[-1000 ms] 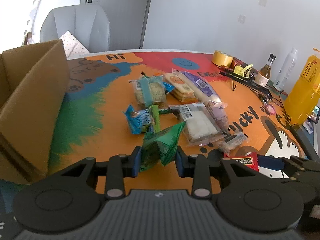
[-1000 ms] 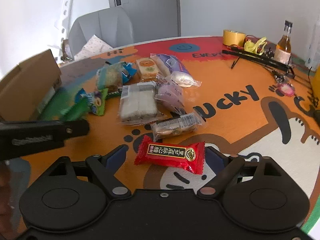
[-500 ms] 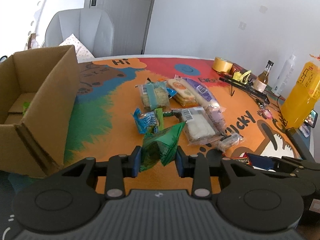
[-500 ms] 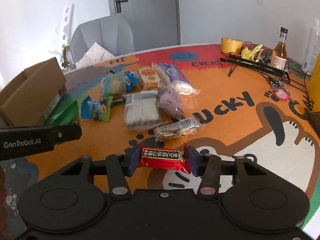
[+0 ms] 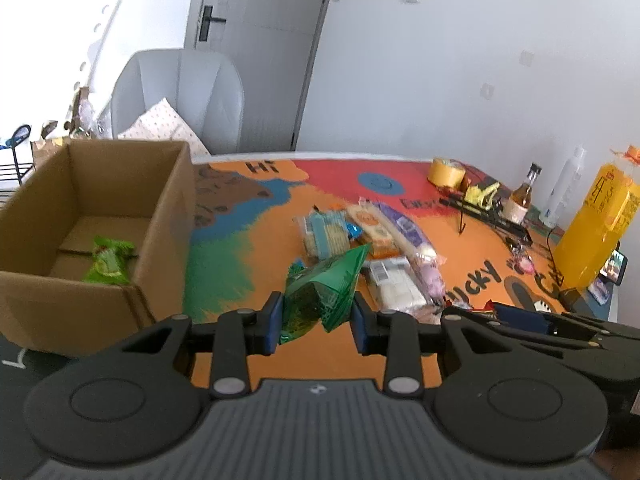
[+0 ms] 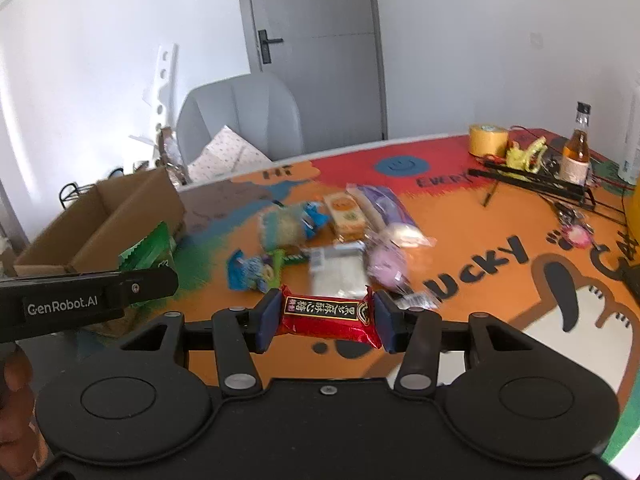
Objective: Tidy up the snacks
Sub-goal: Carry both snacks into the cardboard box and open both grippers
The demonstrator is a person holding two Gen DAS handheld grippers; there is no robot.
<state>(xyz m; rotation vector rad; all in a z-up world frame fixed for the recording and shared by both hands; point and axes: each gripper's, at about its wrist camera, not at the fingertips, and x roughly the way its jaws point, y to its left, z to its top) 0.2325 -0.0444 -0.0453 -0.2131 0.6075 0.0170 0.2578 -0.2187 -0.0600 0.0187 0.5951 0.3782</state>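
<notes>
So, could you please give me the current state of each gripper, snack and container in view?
Left gripper: shut on green packet, held off the table.
Right gripper: shut on red packet, lifted.
Box: open, one light-green snack inside.
Snack pile: lying loose on the table.
Amber bottle: upright, capped.
Tape roll: lying flat.
</notes>
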